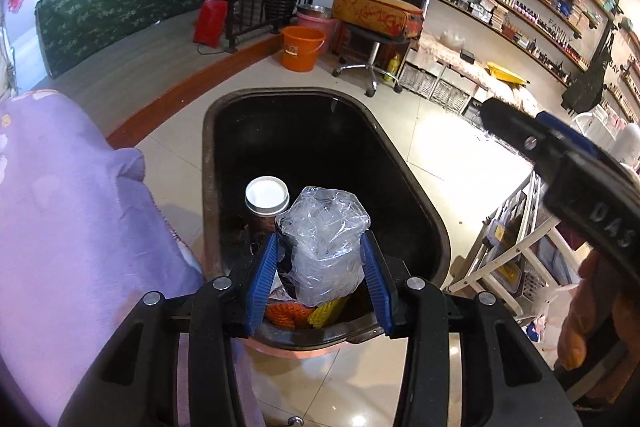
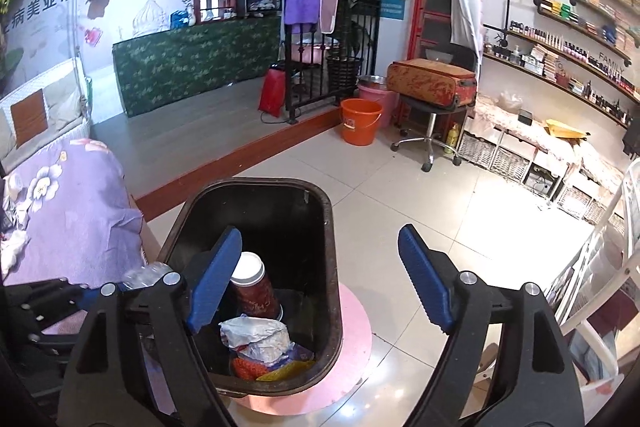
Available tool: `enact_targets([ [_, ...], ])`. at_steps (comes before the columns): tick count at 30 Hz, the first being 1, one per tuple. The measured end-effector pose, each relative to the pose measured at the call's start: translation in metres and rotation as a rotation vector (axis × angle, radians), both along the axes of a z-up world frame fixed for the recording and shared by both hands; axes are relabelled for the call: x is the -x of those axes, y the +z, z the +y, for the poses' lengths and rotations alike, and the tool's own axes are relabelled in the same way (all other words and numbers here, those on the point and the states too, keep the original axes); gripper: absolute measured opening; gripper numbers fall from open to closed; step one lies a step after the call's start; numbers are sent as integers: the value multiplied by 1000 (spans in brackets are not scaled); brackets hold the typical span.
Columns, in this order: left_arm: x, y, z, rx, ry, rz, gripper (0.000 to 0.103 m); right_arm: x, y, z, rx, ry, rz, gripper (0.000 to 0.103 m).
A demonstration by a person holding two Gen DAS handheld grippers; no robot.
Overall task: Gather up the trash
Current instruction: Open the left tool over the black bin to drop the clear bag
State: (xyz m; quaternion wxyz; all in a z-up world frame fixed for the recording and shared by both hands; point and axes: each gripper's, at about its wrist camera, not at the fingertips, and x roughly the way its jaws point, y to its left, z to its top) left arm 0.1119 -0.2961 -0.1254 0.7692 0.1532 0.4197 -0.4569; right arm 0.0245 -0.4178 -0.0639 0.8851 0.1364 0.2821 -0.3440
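Note:
My left gripper [image 1: 320, 273] is shut on a crumpled clear plastic bag [image 1: 324, 247] and holds it over the near end of a black trash bin [image 1: 408, 187]. Inside the bin stand a brown paper cup with a white lid [image 1: 266, 199] and orange and yellow scraps [image 1: 304, 313]. My right gripper [image 2: 320, 279] is open and empty above the same bin [image 2: 320, 227]; the cup [image 2: 252, 287], a crumpled wrapper [image 2: 260, 339] and the scraps [image 2: 272, 367] lie below it. The left gripper with the bag [image 2: 144, 273] shows at the lower left of the right wrist view.
A bed with a purple floral cover [image 2: 68, 211] stands left of the bin. A white rack [image 2: 600, 287] is at the right. An orange bucket [image 2: 360, 121], a stool with a suitcase [image 2: 432, 83] and a raised wooden step [image 2: 240, 155] lie further back on the tiled floor.

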Motion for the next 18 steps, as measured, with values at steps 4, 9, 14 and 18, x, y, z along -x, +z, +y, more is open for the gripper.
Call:
enact_targets([
  [4, 6, -2, -2, -10, -18, -6, 51, 10, -1, -2, -1, -29, -17, 80],
  [9, 20, 4, 6, -7, -30, -70, 75, 15, 0, -10, -30, -61, -33, 80],
  [14, 27, 11, 21, 13, -9, -104, 89, 10, 0, -9, -35, -61, -27, 84],
  [18, 24, 17, 36, 27, 27, -123, 91, 4, 1, -8, -37, -51, -25, 87],
])
